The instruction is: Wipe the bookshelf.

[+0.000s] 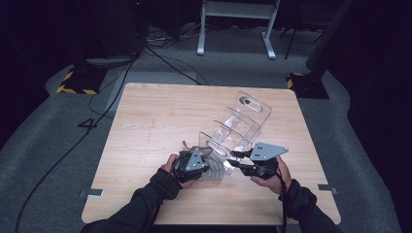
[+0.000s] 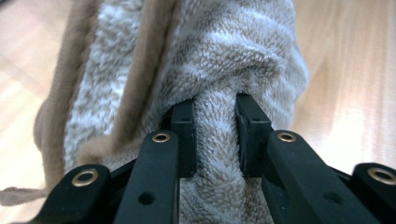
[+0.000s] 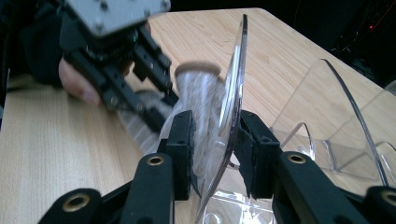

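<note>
A fluffy beige-and-white towel (image 2: 210, 56), rolled up with a brown hem, hangs in my left gripper (image 2: 215, 135), whose pads pinch a fold of it. In the high view the left gripper (image 1: 203, 156) holds the towel (image 1: 198, 148) low over the table, at the near open end of a clear plastic divider rack (image 1: 243, 121). My right gripper (image 3: 215, 149) is shut on the rack's near clear wall (image 3: 233, 88), one jaw on each side. Through that wall I see the towel (image 3: 198, 88) and the left gripper (image 3: 154, 109) just behind it. The right gripper (image 1: 234, 160) comes in from the right.
The rack lies at an angle on a light wooden table (image 1: 155, 111), its handle end pointing to the far right. Bare tabletop spreads to the left and far side. Cables (image 1: 160, 58) and a white desk frame (image 1: 233, 29) are on the grey floor beyond.
</note>
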Demonstrator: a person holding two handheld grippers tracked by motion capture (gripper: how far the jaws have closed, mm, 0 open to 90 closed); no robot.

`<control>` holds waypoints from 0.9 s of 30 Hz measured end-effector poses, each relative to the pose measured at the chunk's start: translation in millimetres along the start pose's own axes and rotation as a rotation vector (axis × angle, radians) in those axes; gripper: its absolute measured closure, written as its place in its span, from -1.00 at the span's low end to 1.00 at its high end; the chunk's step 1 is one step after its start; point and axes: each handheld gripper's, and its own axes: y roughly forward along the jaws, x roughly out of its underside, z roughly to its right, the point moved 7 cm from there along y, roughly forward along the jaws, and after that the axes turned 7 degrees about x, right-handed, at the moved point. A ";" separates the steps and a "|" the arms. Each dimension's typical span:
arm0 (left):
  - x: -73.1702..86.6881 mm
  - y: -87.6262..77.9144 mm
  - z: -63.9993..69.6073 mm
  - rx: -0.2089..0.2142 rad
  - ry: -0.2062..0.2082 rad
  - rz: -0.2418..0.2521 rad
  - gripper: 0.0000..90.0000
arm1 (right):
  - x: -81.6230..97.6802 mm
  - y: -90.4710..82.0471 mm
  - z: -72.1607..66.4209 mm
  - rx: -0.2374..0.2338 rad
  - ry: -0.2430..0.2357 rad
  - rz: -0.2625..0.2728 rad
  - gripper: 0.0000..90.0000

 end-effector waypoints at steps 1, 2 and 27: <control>-2.7 -4.0 -1.9 -0.005 -0.009 0.021 0.63 | -0.2 0.5 0.1 0.005 0.001 -0.002 0.55; -7.2 -11.2 -5.2 -0.025 -0.007 0.045 0.63 | -0.4 1.0 0.1 0.008 -0.002 -0.002 0.55; -23.6 -35.4 -12.0 -0.058 -0.044 0.149 0.63 | 7.1 -24.9 25.4 0.083 -0.023 -0.009 0.01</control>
